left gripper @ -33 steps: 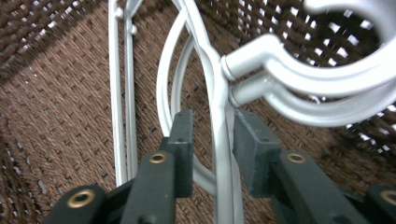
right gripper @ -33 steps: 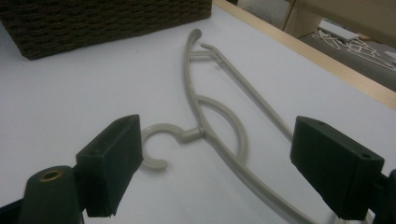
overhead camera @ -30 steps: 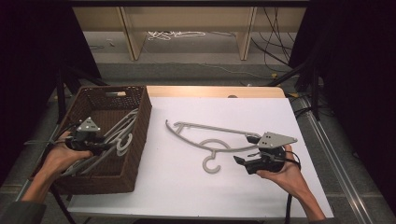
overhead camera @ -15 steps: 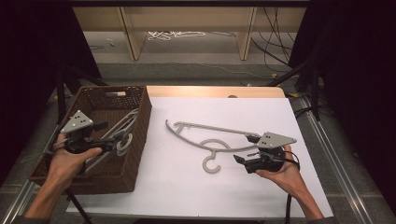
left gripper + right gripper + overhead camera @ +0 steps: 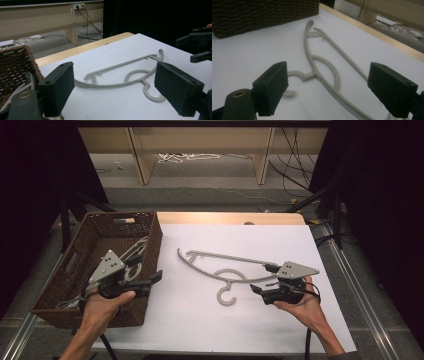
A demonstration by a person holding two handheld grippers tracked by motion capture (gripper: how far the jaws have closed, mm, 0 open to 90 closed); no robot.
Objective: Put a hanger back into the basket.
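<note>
A grey plastic hanger (image 5: pixel 225 270) lies flat on the white table top, hook toward the front. My right gripper (image 5: pixel 261 279) rests by the hanger's right end, open; in the right gripper view (image 5: pixel 332 92) the hanger (image 5: pixel 322 65) lies on the table between and ahead of the wide jaws, untouched. My left gripper (image 5: pixel 152 284) hovers over the front right corner of the brown wicker basket (image 5: pixel 120 216) and points right toward the hanger. Its jaws have just been opening and have nothing between them (image 5: pixel 117 95). More grey hangers (image 5: pixel 132 257) lie inside the basket.
The basket stands on the table's left edge, partly off the white sheet. A wooden strip (image 5: pixel 230 217) borders the table's far side. Beyond it are shelf legs and cables (image 5: pixel 185 156) on the floor. Metal rails (image 5: pixel 350 275) run along the right side.
My left gripper has come up out of the basket and moved right, over its front right corner, and its jaws have opened wide. The right gripper and the hanger on the table have not moved.
</note>
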